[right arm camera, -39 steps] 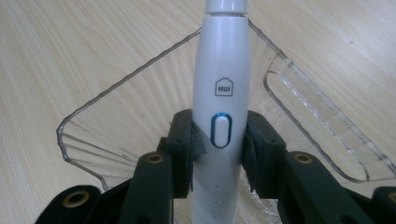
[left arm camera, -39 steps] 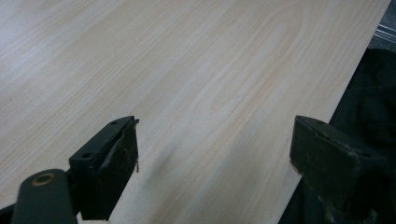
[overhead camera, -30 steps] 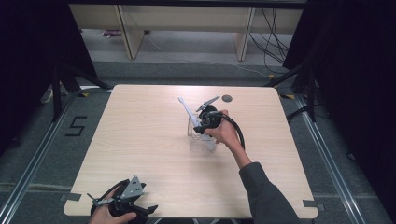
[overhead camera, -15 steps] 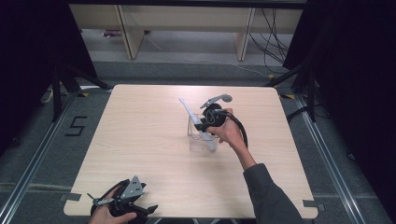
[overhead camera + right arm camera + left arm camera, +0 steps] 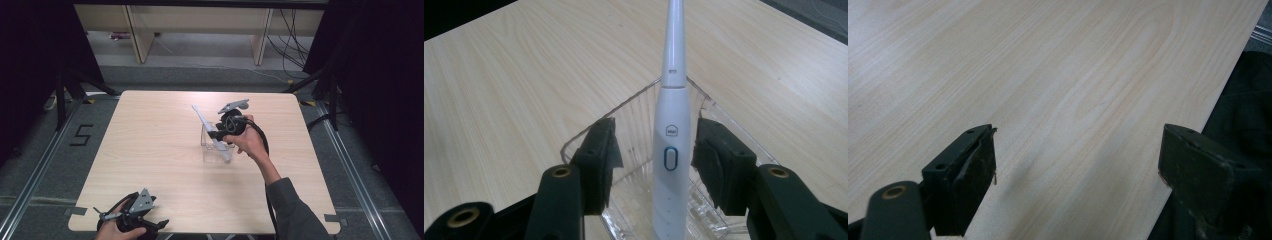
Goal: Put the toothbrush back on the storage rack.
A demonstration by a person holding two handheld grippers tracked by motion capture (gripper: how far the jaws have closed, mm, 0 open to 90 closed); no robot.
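Right gripper view: toothbrush (image 5: 670, 150) in clear tray (image 5: 634, 115) btwn just-opening right tongs (image 5: 656, 155), untouched; left tongs (image 5: 1078, 165) open

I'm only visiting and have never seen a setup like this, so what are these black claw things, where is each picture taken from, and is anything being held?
No machine works here: a person holds a two-jaw gripper in each hand.

The high view looks down on the wooden table. Each of the other two pictures comes from a camera riding on a gripper, looking along its jaws.

The left gripper waits open at the table's near edge.

The right gripper is at a clear plastic tray in which a white electric toothbrush leans. Its jaws have just been opening; the toothbrush stands between them, with a gap on either side, so nothing is gripped.
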